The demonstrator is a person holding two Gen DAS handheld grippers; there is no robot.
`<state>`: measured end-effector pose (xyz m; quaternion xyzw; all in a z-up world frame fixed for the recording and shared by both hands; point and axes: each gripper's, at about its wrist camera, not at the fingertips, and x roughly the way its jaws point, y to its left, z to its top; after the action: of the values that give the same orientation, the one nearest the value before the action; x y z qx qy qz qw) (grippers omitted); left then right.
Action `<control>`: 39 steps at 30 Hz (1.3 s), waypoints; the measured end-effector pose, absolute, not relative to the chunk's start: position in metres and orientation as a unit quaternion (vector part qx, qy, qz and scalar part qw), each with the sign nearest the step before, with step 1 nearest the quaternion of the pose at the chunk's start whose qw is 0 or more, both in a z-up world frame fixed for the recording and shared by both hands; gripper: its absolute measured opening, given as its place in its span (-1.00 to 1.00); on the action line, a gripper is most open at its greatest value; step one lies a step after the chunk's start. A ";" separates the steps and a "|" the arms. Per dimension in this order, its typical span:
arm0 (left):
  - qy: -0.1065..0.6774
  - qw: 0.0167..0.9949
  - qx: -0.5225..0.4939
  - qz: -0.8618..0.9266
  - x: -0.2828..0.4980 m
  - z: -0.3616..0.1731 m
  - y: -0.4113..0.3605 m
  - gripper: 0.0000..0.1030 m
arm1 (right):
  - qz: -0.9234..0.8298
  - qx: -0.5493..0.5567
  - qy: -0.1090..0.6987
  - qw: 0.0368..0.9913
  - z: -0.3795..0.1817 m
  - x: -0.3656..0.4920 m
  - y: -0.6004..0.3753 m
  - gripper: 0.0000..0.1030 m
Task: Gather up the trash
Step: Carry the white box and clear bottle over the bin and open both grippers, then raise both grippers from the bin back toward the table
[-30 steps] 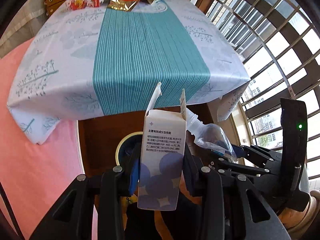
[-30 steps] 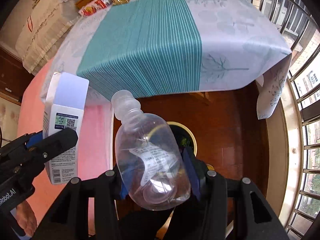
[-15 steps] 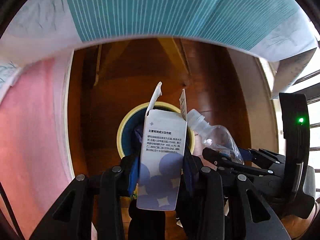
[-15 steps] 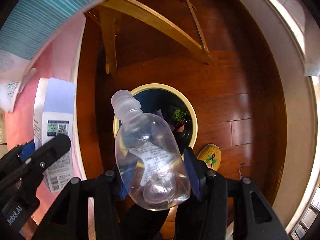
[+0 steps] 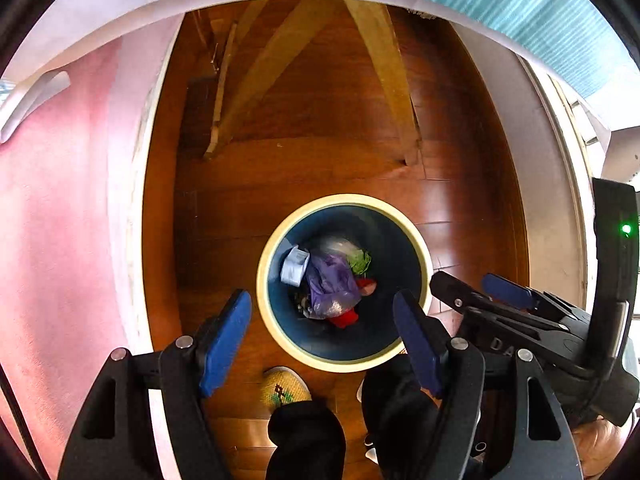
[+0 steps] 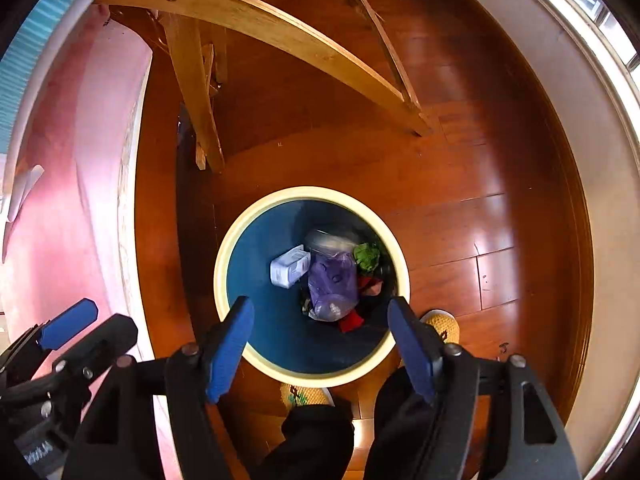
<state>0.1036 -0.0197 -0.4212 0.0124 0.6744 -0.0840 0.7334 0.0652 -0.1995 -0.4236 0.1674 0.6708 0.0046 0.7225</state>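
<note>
Moved: carton [image 6: 289, 266] and bottle [image 6: 326, 242] dropped from my grip into bin [image 5: 264, 280].
Left gripper [image 5: 320, 322]: spread, empty.
Right gripper [image 6: 320, 330]: spread, empty, above the bin for the drop.

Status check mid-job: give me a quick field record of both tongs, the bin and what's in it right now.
left tongs: open, empty, above the bin
right tongs: open, empty, above the bin
bin: round dark-blue trash bin with cream rim, on the wooden floor
bin contents: white carton, purple plastic bag, clear plastic bottle, green and red scraps
nearby: yellow knitted slipper beside the bin
</note>
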 end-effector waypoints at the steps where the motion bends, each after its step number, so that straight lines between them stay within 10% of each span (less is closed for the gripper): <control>1: 0.674 0.734 0.012 -0.083 0.106 -0.421 -0.016 0.39 | 0.004 0.168 0.670 0.723 -0.421 0.064 -0.199 0.36; 39: 0.487 0.861 0.034 -0.144 0.077 -0.062 0.006 0.39 | 0.016 0.144 0.523 0.840 -0.084 0.014 -0.176 0.36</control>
<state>0.0767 0.0056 -0.0624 0.0343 0.4871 -0.1436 0.8608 0.0143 -0.1756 -0.0845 0.1440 0.5228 0.0156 0.8401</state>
